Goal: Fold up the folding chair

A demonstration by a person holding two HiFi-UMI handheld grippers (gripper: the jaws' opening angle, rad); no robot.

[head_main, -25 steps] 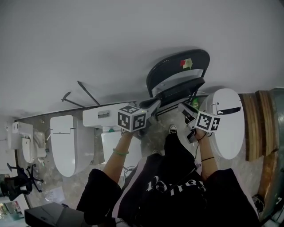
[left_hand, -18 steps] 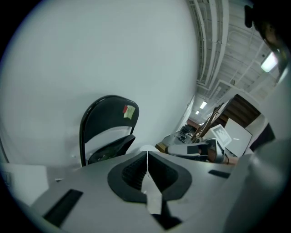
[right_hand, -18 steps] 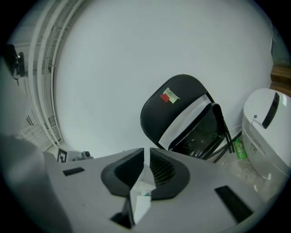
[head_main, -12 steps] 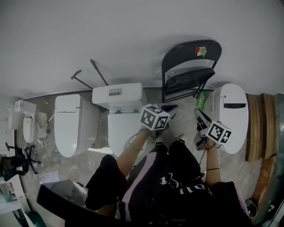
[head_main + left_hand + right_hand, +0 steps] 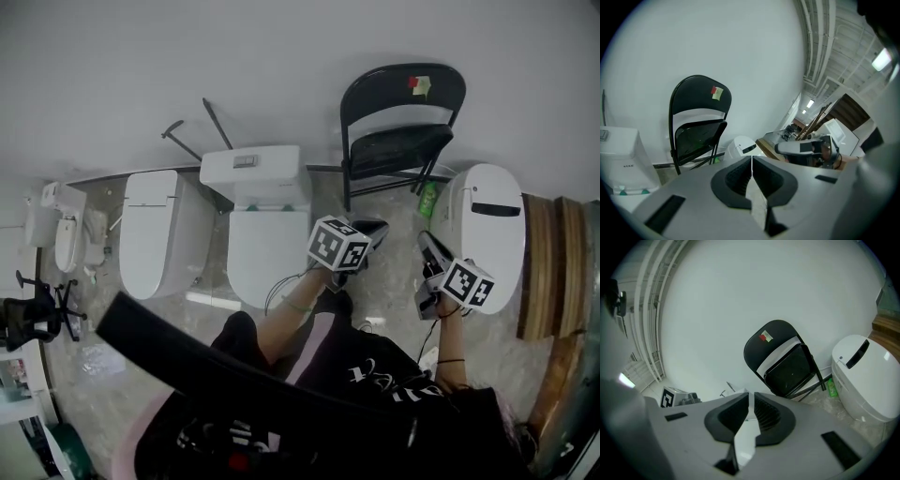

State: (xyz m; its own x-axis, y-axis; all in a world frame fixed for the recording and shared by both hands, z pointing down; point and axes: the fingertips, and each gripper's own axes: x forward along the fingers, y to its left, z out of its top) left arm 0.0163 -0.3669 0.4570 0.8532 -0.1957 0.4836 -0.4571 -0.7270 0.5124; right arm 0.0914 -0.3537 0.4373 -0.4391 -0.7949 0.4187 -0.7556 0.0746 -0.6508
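Observation:
The black folding chair stands against the white wall, its seat tipped up towards the backrest. A red and green sticker sits on its back. It also shows in the left gripper view and the right gripper view. My left gripper is shut and empty, well short of the chair. Its jaws meet with nothing between them. My right gripper is also shut and empty, beside the white toilet lid at the right.
A white toilet with a tank stands left of the chair, with another toilet beyond it. A white toilet lid, a green bottle and wooden boards are at the right. Rods lean on the wall.
Both grippers have drawn back from the chair and their jaws have closed. The chair now stands farther off against the wall, and more of the toilets shows.

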